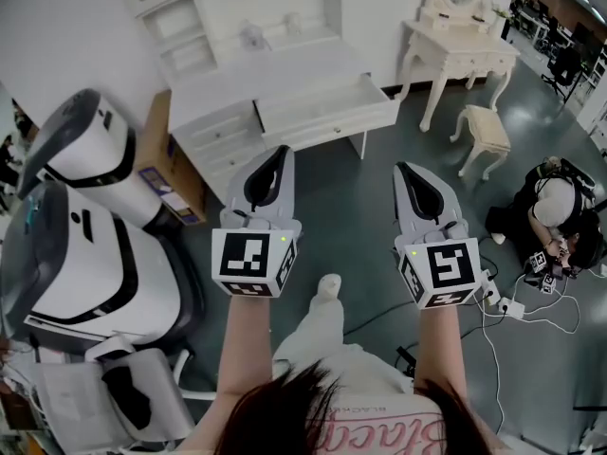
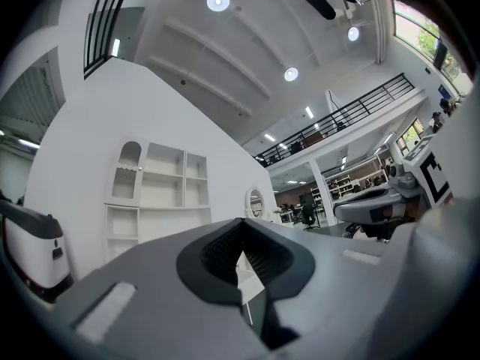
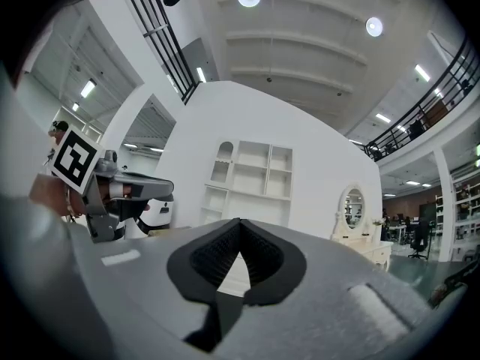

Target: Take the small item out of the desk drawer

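Both the left tool and right tool were pinched closed on nothing, well short of the white table. Its drawer hung open, small item too tiny to spot.

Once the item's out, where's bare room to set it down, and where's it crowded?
The white desk's top, between its shelf unit and open drawer, looks bare. The grey floor before the desk is free. White-and-grey machines crowd the left; white cables the right.
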`<state>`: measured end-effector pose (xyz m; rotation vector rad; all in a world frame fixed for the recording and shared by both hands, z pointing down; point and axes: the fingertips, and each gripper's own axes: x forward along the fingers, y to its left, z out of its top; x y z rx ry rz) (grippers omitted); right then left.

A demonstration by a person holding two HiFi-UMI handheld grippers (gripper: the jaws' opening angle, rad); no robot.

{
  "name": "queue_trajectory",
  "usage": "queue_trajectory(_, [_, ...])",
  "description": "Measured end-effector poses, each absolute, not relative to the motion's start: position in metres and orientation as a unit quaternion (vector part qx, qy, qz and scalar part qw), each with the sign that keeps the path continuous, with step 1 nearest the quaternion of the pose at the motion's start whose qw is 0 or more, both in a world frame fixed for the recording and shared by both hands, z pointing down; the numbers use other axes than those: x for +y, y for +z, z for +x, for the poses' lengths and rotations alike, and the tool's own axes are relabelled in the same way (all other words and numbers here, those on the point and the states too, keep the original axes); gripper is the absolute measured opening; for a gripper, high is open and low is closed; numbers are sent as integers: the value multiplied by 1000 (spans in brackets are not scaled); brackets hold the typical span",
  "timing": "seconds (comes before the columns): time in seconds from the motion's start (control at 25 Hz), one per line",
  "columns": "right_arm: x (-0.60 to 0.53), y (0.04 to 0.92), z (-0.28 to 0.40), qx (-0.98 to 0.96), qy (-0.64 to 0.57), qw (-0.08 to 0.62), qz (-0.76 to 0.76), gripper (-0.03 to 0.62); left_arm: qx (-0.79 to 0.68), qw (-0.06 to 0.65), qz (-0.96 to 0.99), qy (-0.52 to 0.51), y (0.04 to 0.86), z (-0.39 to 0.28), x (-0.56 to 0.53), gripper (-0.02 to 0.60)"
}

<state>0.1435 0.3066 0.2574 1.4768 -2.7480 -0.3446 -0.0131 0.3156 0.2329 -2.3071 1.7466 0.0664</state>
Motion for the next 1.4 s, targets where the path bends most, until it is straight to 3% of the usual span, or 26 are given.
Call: queue_trajectory(1.4, [12, 257, 56, -871, -102, 36, 480, 2, 612, 77, -785, 50, 240, -123, 20, 14])
